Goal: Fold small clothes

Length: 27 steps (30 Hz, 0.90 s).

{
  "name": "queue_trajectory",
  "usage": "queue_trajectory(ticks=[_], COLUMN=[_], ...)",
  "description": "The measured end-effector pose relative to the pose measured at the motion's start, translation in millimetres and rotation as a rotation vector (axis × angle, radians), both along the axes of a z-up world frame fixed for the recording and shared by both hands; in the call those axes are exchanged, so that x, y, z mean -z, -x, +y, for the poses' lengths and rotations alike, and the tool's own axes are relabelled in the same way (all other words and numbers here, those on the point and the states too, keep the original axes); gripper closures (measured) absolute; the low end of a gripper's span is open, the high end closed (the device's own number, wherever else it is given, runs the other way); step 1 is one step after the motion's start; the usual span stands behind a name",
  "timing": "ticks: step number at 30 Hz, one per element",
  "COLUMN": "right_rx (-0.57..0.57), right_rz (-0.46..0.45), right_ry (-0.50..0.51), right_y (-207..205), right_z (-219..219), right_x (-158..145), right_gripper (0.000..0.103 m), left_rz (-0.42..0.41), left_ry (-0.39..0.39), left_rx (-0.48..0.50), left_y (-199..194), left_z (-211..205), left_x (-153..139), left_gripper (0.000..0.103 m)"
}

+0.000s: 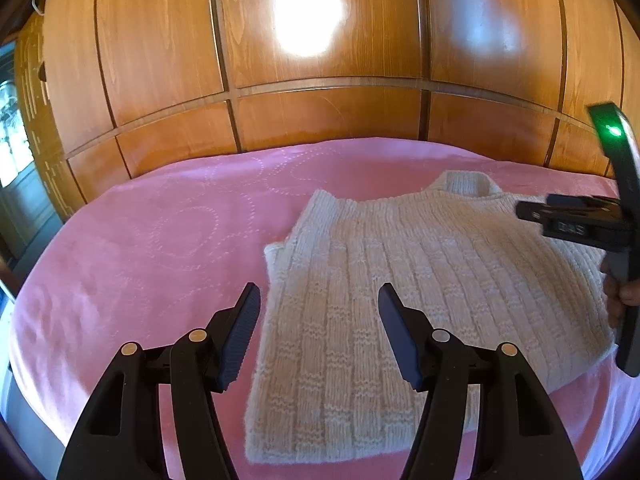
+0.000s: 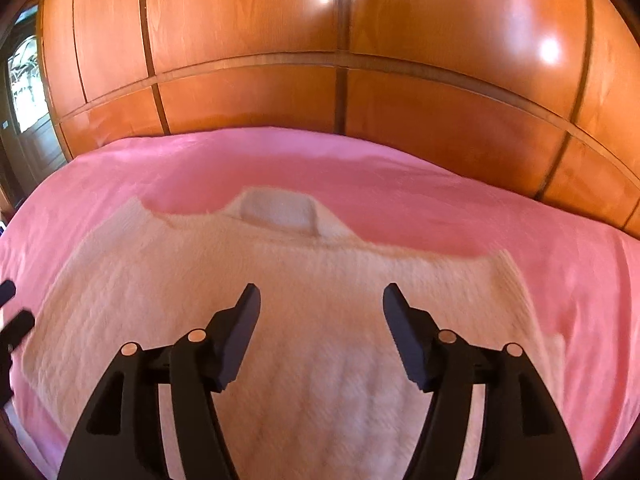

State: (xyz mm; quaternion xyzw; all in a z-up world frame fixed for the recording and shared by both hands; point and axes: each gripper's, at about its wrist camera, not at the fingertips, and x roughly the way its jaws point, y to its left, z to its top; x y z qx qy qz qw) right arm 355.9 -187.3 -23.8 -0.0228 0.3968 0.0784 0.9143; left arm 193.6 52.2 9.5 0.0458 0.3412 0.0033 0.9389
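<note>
**Knit top laid flat, both claws empty above it**

Polished orange-brown wooden wardrobe panels (image 1: 320, 112) back the scene; below them a pink quilted bedspread (image 1: 140, 248) serves as the folding surface. On it lies the cream ribbed knitted top with a stand-up collar (image 1: 400, 280), spread flat, collar toward the wardrobe, sides apparently already tucked in to a narrow rectangle. Left gripper (image 1: 319, 300) hangs over the top's left edge, jaws apart, nothing between them. Right gripper (image 2: 321, 300) hangs over the middle of the knit, jaws likewise apart and empty; that view is blurred. Judgement: both claws are free to take a fresh hold, probably at the hem, for a cross fold.
</note>
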Motion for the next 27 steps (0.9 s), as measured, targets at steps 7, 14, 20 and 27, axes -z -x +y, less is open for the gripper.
queue_trajectory(ticks=[7,14,20,27], right_rx=[0.089,0.234,0.361,0.359], right_rz=[0.036,0.072,0.094,0.116], right_ry=[0.008,0.018,-0.089,-0.215], right_y=[33.1,55.9,83.5,109.4], right_z=[-52.6,-117.6,-170.2,-183.9], right_x=[4.0,18.3,22.6,27.5], right_gripper=[0.031,0.027,0.025,0.024], left_rz=[0.007,-0.001,0.012,0.026], left_ry=[0.017,0.002,0.008,-0.011], left_rx=[-0.008,-0.008,-0.015,-0.024], left_y=[5.3,11.7,15.3,17.0], left_z=[2.1,-0.1,1.8,0.1], left_x=[-0.7,-3.0,-1.5,1.7], left_gripper=[0.043,0.043,0.043,0.032])
